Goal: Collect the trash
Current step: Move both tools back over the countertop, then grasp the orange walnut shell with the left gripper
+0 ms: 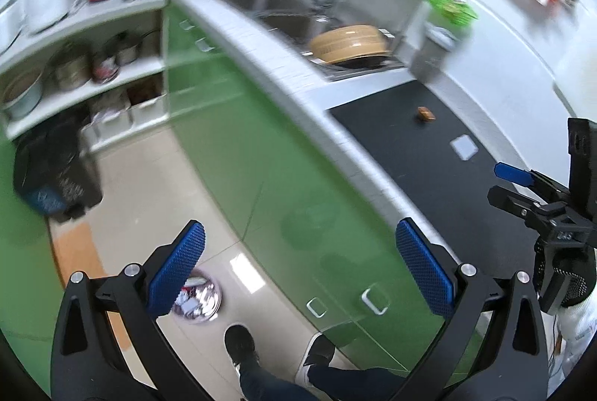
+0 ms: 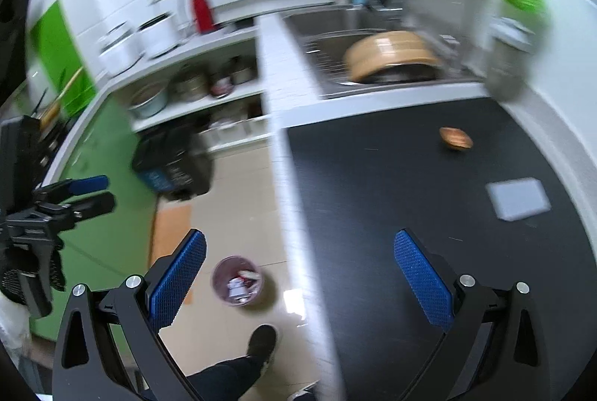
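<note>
Fingers (image 1: 179,266) of both grippers were spread wide, holding nothing. Brown wrapper (image 2: 456,139) and pale card (image 2: 518,198) lay apart on the black bench (image 2: 373,199); trash bin (image 2: 238,279) stood on the floor below.

Both grippers have black arms and blue pads (image 2: 423,279) with a fine dotted texture. The cabinet fronts (image 1: 238,139) are bright green, the counter mat (image 2: 391,184) black, with a pale grey card (image 2: 518,198) and a brown scrap (image 2: 456,139) — possibly a wrapper. The bin (image 2: 238,279) looks purplish.
</note>
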The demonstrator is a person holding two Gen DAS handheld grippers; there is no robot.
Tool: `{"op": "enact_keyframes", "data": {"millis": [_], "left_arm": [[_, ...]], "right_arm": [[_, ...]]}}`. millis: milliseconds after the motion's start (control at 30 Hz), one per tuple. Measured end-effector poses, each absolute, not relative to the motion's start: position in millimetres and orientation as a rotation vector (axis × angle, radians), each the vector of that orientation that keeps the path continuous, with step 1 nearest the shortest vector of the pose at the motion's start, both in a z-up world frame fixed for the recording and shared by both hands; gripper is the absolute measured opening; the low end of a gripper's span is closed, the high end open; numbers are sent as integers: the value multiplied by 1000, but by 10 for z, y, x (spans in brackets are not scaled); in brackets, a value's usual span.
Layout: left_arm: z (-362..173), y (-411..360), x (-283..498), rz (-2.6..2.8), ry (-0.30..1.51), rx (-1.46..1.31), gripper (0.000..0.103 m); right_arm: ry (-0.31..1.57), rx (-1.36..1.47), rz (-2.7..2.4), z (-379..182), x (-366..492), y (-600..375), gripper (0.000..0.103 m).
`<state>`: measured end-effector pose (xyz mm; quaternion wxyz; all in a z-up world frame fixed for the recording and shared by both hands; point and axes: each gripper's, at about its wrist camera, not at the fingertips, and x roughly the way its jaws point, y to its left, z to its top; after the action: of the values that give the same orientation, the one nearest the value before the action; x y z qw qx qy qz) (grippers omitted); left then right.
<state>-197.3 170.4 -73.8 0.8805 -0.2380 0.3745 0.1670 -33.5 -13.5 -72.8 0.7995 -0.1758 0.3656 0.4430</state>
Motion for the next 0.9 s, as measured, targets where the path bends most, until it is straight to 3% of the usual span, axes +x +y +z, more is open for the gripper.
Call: {"op": "enact_keyframes", "data": {"millis": [333, 900], "left_arm": [[-484, 1174, -945, 170, 813, -361, 100], [-764, 740, 755, 24, 895, -232, 100]], "right_arm": [[786, -322, 735, -596, 293, -1002, 97], [841, -299, 626, -866, 1108, -1317, 97]]}}
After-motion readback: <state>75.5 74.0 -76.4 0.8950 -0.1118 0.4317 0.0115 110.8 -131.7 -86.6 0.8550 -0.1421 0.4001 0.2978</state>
